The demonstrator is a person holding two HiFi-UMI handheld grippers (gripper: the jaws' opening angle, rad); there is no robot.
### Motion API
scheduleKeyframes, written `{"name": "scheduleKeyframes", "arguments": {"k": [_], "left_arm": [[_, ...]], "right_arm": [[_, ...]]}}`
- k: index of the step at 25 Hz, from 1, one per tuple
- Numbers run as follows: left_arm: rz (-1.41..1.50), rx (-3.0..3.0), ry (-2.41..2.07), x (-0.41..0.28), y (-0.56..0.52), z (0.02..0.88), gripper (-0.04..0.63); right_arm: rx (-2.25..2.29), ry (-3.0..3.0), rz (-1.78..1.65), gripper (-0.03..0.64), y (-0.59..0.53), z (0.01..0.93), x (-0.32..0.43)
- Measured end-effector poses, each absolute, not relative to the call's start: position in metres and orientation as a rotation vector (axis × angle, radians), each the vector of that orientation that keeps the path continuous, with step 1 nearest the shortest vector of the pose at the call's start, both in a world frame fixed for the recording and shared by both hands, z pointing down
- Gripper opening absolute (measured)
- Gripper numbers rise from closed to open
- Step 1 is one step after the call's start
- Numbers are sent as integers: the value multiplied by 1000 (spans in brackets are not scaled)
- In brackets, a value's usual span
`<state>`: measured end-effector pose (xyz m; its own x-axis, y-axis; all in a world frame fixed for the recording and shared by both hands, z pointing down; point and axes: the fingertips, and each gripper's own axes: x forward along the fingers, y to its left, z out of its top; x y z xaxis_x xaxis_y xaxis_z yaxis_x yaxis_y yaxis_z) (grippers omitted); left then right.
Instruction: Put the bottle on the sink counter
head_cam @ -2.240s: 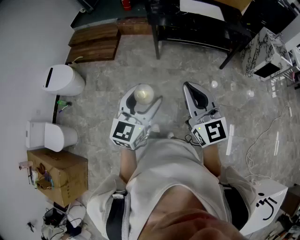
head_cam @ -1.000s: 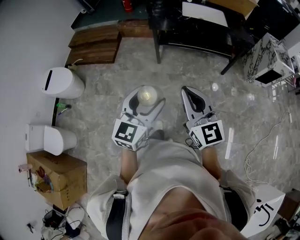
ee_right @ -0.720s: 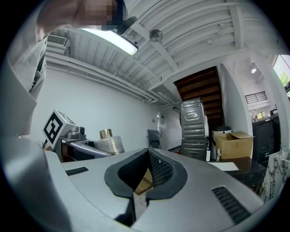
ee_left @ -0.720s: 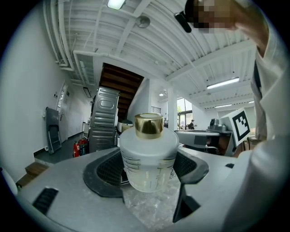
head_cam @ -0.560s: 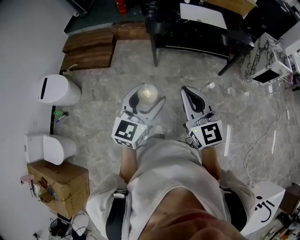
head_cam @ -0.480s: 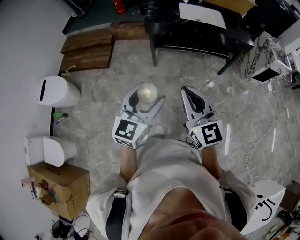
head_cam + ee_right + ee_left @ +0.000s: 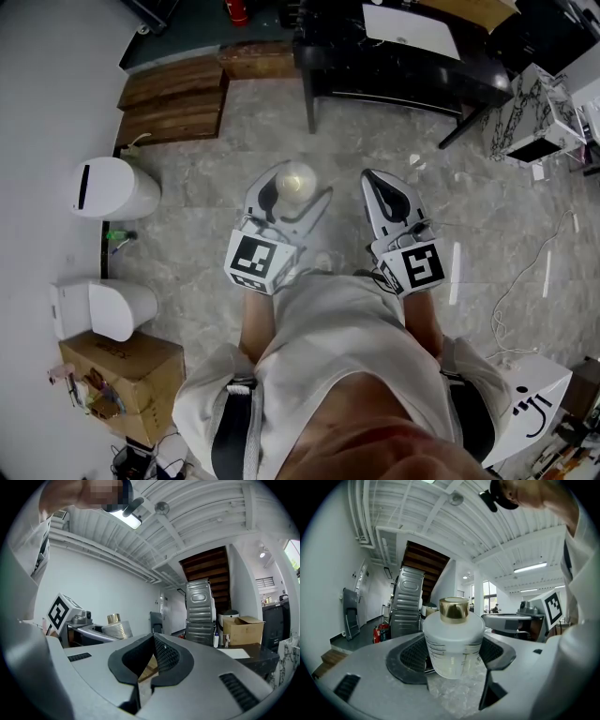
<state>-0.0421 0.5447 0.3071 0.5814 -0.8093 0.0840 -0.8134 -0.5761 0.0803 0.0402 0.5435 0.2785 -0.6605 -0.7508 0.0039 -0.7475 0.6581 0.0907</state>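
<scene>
Room: a workshop with a grey stone floor. A dark table and wooden steps lie well ahead of both claws. A white bin stands off to the left claw's outer side.
Sink counter: I can't pick one out from here.
Left claw: closed around the bottle, with a dark pad pressing each side of its frosted body.
Bottle: upright with its gold cap on top, carried in front of the person's waist and above the floor.
Why held so: gripping low on the body and keeping the bottle level looks like a safe way to carry it while walking.
Right claw: jaws closed together with nothing between them. It is held just beside the left claw, seemingly to stay out of the way.
Change: over the last couple of seconds the bin has slid left and the steps have shifted. The person seems to be walking. Both claws keep their pose and the grip on the bottle is unchanged.
Progress: I judge this to be mid-carry, with the placing yet to come.
</scene>
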Motion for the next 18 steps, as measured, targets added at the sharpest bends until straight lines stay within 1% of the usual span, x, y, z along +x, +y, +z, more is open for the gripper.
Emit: {"name": "scheduleKeyframes", "arguments": {"k": [18], "left_arm": [[91,2658,-1409,-40,492,317,327]], "right_arm": [[1260,-2842,-52,-3,484,292,43]]}}
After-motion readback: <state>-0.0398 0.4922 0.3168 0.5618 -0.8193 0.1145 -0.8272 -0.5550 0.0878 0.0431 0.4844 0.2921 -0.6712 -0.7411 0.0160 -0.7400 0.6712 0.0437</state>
